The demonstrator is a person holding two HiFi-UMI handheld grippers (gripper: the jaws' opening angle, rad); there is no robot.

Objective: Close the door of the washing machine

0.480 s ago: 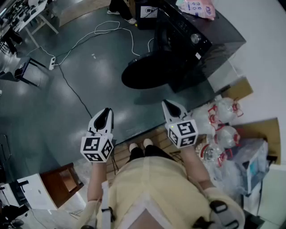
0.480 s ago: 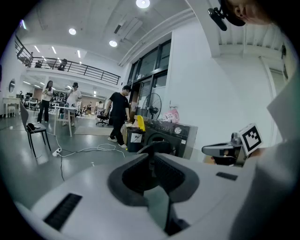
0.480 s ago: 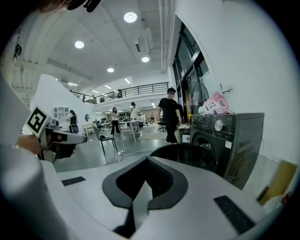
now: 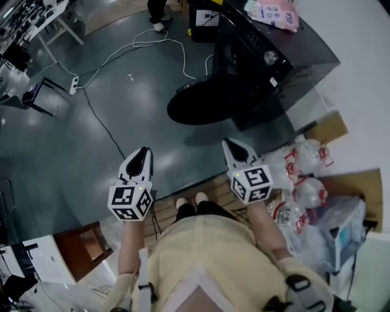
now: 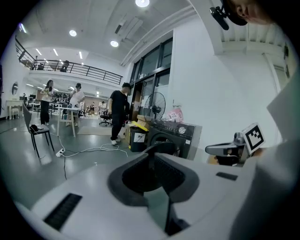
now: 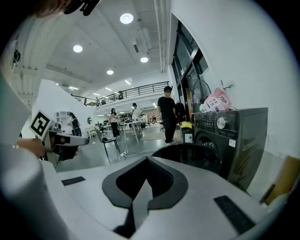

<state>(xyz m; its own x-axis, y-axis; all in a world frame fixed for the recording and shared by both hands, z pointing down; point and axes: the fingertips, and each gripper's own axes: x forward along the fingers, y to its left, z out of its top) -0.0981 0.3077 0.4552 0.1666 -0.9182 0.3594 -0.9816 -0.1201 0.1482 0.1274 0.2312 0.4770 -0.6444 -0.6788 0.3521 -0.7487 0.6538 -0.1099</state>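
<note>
- Floor (image 4: 122, 122): grey and glossy. The person stands on it, facing the washer and well apart from it.
- Washer (image 4: 274, 61): a dark box at the upper right of the head view. Its front and dial face the picture's left.
- Door (image 4: 201, 103): round and dark, swung wide open from the washer's front. In the head view it shows as an oval with its long axis left to right, reaching out over the floor away from the drum. It is ahead of both grippers and touches neither.
- Bags (image 4: 304, 158): a clear plastic heap by the wall, just right of the right gripper.
- Left gripper (image 4: 144, 152): jaws pressed together, empty, pointing forward and a little down.
- Right gripper (image 4: 229, 144): likewise closed on nothing, aimed toward the door.
- Pink pack (image 4: 271, 12): lies on the washer's top.
</note>
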